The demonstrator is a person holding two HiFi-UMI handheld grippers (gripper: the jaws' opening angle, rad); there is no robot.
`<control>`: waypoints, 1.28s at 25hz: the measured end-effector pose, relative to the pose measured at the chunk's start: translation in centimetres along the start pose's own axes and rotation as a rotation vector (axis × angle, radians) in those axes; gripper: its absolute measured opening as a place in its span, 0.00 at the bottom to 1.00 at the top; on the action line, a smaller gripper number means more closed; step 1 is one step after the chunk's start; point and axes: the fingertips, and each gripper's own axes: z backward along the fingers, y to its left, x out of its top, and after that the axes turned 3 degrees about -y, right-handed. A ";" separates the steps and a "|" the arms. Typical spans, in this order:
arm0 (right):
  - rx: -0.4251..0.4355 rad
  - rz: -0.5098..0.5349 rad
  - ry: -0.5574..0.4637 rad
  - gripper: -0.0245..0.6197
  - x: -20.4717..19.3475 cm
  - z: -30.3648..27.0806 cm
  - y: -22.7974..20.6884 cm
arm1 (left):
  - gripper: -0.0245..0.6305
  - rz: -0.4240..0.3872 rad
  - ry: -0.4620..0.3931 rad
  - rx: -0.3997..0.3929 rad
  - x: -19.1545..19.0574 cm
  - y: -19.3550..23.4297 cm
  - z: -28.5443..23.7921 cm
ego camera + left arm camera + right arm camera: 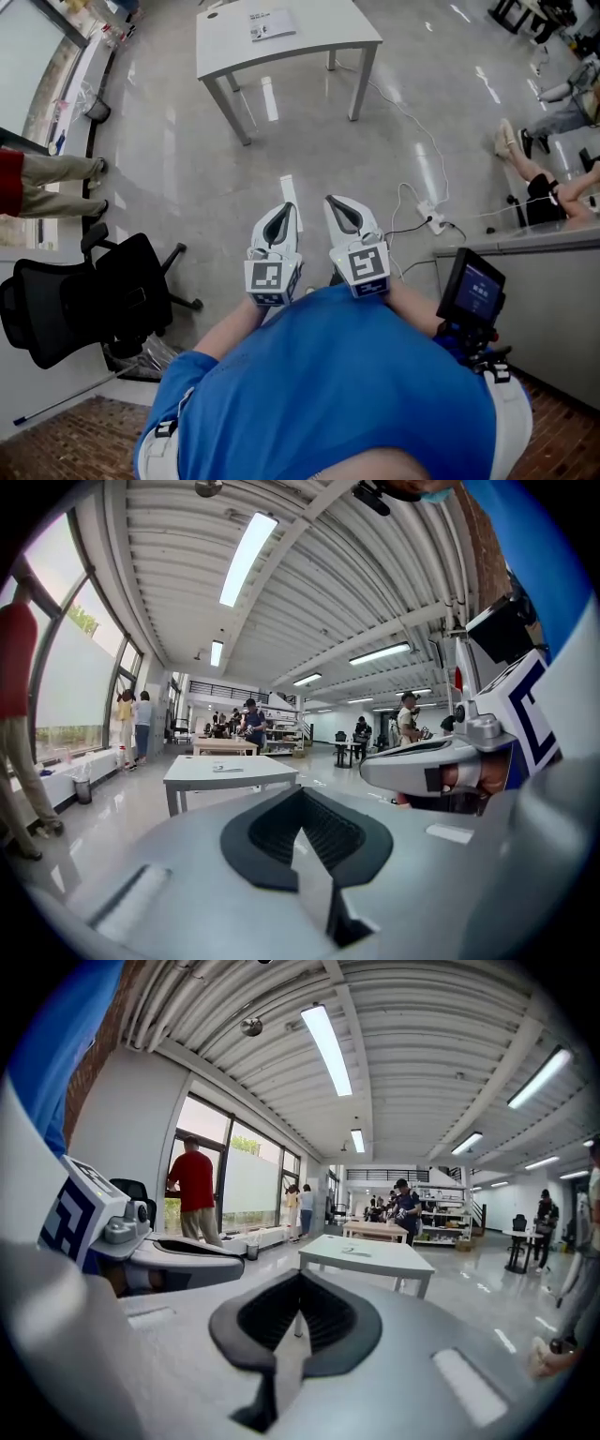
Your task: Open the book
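Two tools, left tool (278,223) and right tool (349,214), both pinched fully closed with nothing in them, held up near the person's chest. The book (272,24) is lying flat on the white worktop (225,52), well apart from both, across open floor. My worry: it looks thin and flat, so a jaw might just shove it along the smooth top instead of catching the cover. That power strip (434,220) on the floor is a trip risk too.

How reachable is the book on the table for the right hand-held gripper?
Probably not yet: the right hand-held gripper is near the person's body, a stretch of floor short of the table and book.
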 end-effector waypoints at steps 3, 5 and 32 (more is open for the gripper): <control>0.015 -0.008 0.003 0.04 0.0 -2.2 -2.0 | 0.05 0.008 0.013 0.033 0.8 1.0 -2.7; 0.019 -0.015 0.005 0.04 0.2 -3.8 -4.0 | 0.05 -0.004 0.012 0.030 0.9 1.3 -5.3; 0.100 -0.058 0.029 0.04 0.4 -21.4 -23.7 | 0.05 -0.031 0.021 0.114 3.8 6.4 -31.1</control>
